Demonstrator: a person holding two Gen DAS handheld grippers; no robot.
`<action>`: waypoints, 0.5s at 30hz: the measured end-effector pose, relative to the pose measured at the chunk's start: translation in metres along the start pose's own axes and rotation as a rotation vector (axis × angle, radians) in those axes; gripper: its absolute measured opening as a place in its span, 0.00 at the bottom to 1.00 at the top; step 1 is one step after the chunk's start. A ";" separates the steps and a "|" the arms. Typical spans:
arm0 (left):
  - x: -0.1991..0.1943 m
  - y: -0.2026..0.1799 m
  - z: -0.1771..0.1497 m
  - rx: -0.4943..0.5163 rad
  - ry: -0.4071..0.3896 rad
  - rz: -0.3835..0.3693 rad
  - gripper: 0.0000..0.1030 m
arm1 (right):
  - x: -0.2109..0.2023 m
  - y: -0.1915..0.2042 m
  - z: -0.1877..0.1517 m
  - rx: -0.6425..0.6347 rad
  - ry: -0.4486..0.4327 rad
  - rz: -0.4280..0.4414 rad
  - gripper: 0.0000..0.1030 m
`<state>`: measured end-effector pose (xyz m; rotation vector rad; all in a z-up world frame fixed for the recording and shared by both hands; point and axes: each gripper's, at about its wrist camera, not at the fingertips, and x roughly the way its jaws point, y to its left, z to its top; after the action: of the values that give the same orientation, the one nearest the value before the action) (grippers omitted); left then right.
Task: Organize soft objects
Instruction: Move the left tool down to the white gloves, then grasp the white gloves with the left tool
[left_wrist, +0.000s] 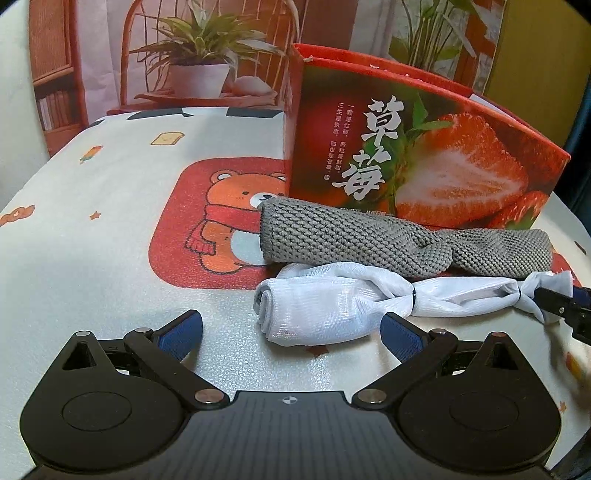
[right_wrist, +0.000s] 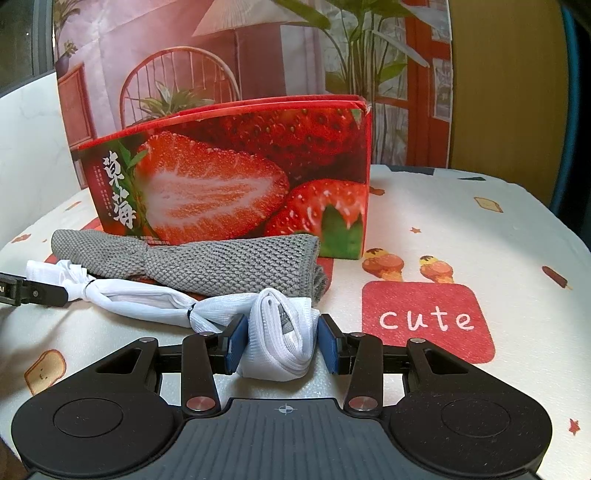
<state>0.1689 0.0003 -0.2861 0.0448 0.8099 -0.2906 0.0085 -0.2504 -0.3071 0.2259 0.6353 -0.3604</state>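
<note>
While both bundles are lying outside red strawberry carton (right_wrist: 229, 173), right gripper (right_wrist: 279, 341) is pinching rolled white mesh cloth (right_wrist: 280, 332); left gripper (left_wrist: 291, 334) is hanging spread, empty; grey knitted cloth roll (left_wrist: 369, 236) is waiting untouched.

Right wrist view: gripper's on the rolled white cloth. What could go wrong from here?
The right gripper pinches only the loose rolled end of the white cloth; lifting may unroll it. The cloth lies against the gray knit towel, which could drag along.

Left gripper (left_wrist: 291, 328) jaws wide apart; right gripper (right_wrist: 280, 341) jaws clamped.
</note>
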 end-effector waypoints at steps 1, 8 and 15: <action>0.000 0.000 0.000 0.003 0.001 0.000 1.00 | 0.000 0.000 0.000 -0.001 0.000 0.000 0.38; 0.000 0.001 0.001 0.001 0.004 -0.004 1.00 | 0.000 0.000 0.000 -0.001 0.000 0.000 0.38; -0.006 0.023 0.006 -0.148 -0.001 -0.100 0.98 | 0.001 0.000 0.000 -0.001 0.000 -0.001 0.38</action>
<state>0.1754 0.0231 -0.2796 -0.1346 0.8317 -0.3242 0.0087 -0.2506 -0.3075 0.2242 0.6360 -0.3611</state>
